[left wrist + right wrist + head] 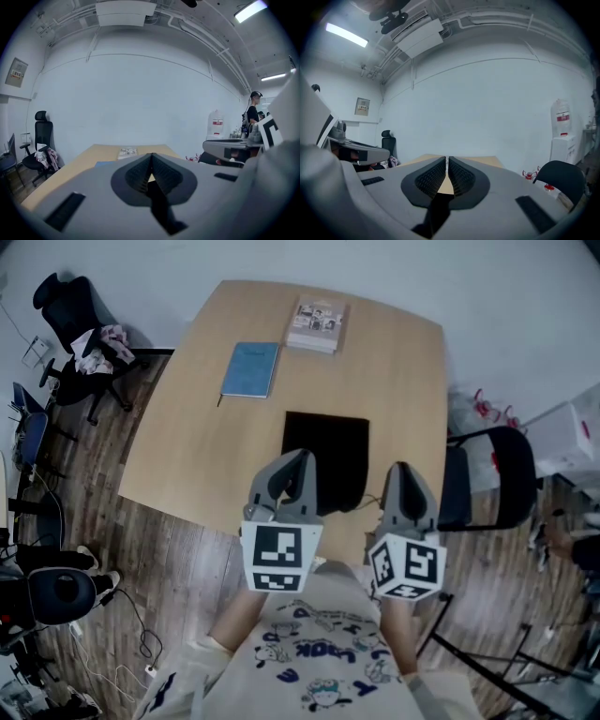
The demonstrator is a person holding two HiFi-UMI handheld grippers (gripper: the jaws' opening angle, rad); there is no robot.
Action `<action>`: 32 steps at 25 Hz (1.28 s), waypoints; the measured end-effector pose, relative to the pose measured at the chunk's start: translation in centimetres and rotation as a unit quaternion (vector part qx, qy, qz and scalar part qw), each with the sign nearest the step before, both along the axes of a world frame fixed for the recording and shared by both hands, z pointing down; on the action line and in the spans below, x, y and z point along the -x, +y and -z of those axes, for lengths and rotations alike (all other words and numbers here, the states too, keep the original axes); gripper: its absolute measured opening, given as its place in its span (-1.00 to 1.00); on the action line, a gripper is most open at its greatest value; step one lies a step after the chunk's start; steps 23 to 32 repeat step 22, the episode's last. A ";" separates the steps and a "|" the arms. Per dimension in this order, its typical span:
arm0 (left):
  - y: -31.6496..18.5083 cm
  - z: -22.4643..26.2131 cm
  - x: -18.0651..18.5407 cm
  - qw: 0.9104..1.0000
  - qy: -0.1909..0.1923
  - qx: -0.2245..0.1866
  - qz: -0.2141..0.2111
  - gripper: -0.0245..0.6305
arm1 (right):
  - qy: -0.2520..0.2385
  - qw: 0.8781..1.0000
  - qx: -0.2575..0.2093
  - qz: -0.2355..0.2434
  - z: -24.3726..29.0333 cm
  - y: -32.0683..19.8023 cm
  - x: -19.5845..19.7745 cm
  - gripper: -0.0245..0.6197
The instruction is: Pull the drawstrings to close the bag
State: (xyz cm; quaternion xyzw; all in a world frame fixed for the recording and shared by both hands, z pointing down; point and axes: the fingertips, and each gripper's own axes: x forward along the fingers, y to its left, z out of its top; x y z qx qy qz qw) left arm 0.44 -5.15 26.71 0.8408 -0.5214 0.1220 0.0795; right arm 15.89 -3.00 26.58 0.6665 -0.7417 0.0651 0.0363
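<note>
Left gripper (301, 461) and right gripper (402, 471) hung near the bag (328, 439), jaws together on nothing; each needed to open and pinch a drawstring squarely before pulling.

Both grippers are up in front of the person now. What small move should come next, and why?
Probably lower both grippers toward the black bag on the table, opening them on the way. The left gripper and right gripper have closed, empty jaws and hang above the table's near edge, so nothing is held yet.
</note>
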 end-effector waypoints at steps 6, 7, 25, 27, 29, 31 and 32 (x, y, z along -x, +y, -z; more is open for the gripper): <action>0.0 -0.1 0.0 1.000 0.003 -0.002 0.007 -0.92 | 0.007 1.000 -0.004 0.003 -0.1 0.1 0.3 -0.87; 0.0 -0.1 0.0 1.000 0.003 -0.003 0.007 -0.92 | 0.007 1.000 -0.005 0.003 -0.1 0.0 0.2 -0.87; -1.0 -0.3 0.1 1.000 -0.013 -0.003 0.014 -0.92 | 0.013 1.000 0.000 -0.007 -0.1 -0.8 -1.0 -0.87; -1.0 -0.3 0.1 1.000 -0.013 -0.003 0.014 -0.92 | 0.013 1.000 0.000 -0.007 -0.1 -0.8 -1.0 -0.87; -1.0 -0.3 0.1 1.000 -0.013 -0.003 0.014 -0.92 | 0.013 1.000 0.000 -0.007 -0.1 -0.8 -1.0 -0.87; -1.0 -0.3 0.1 1.000 -0.013 -0.003 0.014 -0.92 | 0.013 1.000 0.000 -0.007 -0.1 -0.8 -1.0 -0.87; -1.0 -0.3 0.1 1.000 -0.013 -0.003 0.014 -0.92 | 0.013 1.000 0.000 -0.007 -0.1 -0.8 -1.0 -0.87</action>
